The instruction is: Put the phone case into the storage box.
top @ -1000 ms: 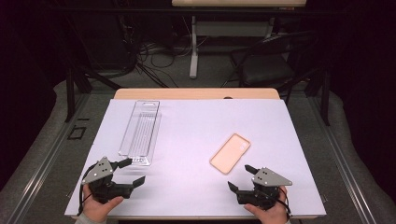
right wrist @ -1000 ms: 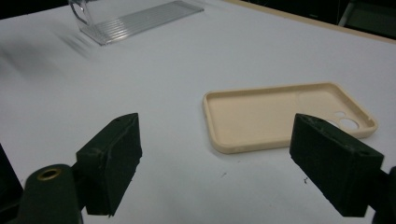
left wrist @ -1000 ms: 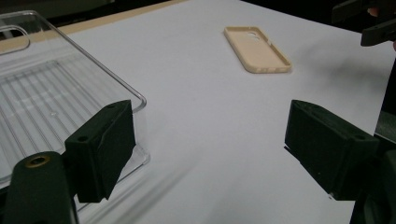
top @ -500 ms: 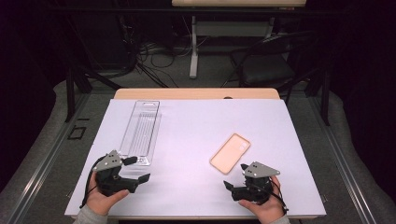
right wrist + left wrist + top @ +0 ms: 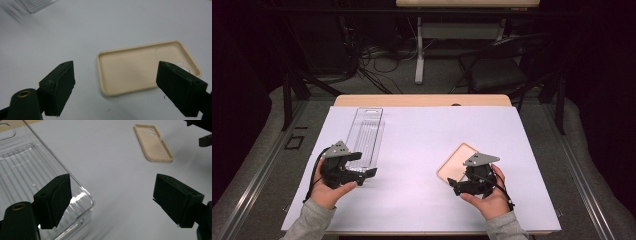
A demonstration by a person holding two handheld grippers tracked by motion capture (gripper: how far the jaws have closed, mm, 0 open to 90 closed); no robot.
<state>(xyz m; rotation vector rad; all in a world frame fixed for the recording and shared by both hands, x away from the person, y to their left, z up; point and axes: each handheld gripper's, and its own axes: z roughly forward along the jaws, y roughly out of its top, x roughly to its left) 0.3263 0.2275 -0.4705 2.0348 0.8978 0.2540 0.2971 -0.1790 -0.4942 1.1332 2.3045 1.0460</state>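
A beige phone case (image 5: 455, 161) lies hollow side up on the white sheet, right of centre. A clear ribbed plastic tray (image 5: 367, 134) lies lengthwise at the left. My left gripper (image 5: 364, 176) hovers at the tray's near end, open, jaws pointing right. In the left gripper view the tray's corner (image 5: 82, 195) sits beside one jaw of the left gripper (image 5: 115, 197), with the case (image 5: 153, 143) farther off. My right gripper (image 5: 455, 186) is open just short of the case's near end. In the right gripper view the right gripper (image 5: 115, 85) frames the case (image 5: 140, 67) without touching it.
The white sheet (image 5: 422, 135) covers a wooden table whose far edge (image 5: 422, 100) shows. A dark chair (image 5: 497, 70), a table leg and floor cables stand beyond it. Bare sheet lies between the tray and the case.
Both hands have moved away from the near edge, up the table. The left gripper has reached the tray's near end and the right gripper has come up to the phone case. Both stayed open.
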